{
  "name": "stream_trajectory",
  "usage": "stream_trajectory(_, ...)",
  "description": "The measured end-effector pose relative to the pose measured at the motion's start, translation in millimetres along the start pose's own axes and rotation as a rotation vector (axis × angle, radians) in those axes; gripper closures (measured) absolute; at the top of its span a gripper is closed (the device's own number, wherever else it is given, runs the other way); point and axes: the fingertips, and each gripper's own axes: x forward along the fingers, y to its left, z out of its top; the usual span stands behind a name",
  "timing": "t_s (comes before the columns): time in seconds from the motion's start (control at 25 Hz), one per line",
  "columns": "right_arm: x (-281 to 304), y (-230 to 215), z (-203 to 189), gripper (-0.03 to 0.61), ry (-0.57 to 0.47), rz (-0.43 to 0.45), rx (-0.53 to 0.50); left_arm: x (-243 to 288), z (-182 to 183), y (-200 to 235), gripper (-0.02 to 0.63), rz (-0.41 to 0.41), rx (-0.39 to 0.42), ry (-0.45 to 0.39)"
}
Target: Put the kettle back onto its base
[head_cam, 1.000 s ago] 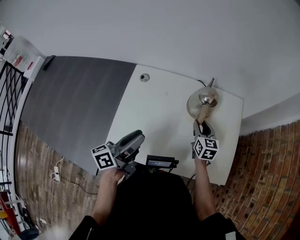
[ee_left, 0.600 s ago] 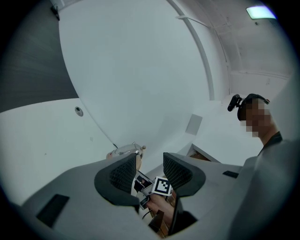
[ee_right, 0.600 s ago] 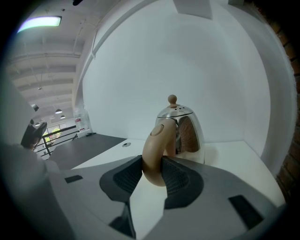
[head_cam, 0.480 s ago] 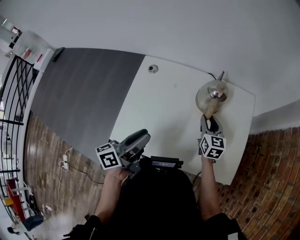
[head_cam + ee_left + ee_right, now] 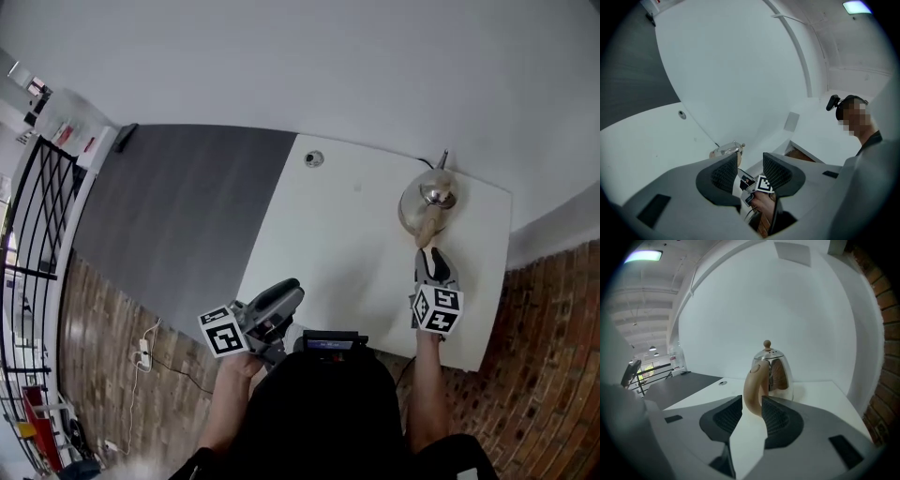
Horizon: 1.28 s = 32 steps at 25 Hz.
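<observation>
Head view: shiny rounded steel kettle [image 5: 428, 197] stands upright at the far right corner of the white table [image 5: 328, 234], close to the wall. Can't make out a base under it. Your right gripper [image 5: 430, 251] is nose-on to the kettle's tan curved handle [image 5: 427, 228]. Your left gripper [image 5: 293, 288] hangs at the table's near edge, well apart from the kettle. Small round grommet [image 5: 314, 158] is set in the far left part of the tabletop.

Left gripper view: jaws apart, released, nothing between the pads. Through the gap you only see your right hand [image 5: 761, 201] and its marker cube, far off. Kettle shows just above the left jaw, on the table.

Right gripper view: jaws wide, clenched on the lower end of the tan handle, right at the jaw tips, pad edges meeting it on both sides. Kettle body sits upright on the tabletop beyond, knob lid on.
</observation>
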Motion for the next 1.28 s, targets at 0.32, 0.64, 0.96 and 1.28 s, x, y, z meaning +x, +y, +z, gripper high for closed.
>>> stream_trajectory(0.32, -99.3, 37.3, -38.2, 0.445, 0.0, -0.077, 0.112, -29.7, -8.8, 2.7, 0.478, -0.173, -0.056, 0.089)
stream_trajectory(0.64, -215.8, 116.2, -62.2, 0.539, -0.052, -0.062, 0.247, -48.4, -49.3, -4.8, 0.489, -0.34, -0.098, 0.231)
stream_trajectory(0.96, -256.2, 150.6, -32.8, 0.563, -0.169, 0.023, 0.279, -66.5, -54.5, -33.8, 0.557, -0.423, -0.091, 0.196)
stream_trajectory(1.28, -282.9, 164.1, -6.0, 0.563, -0.268, 0.145, 0.271, -71.0, -59.3, -57.1, 0.588, -0.422, -0.078, 0.136)
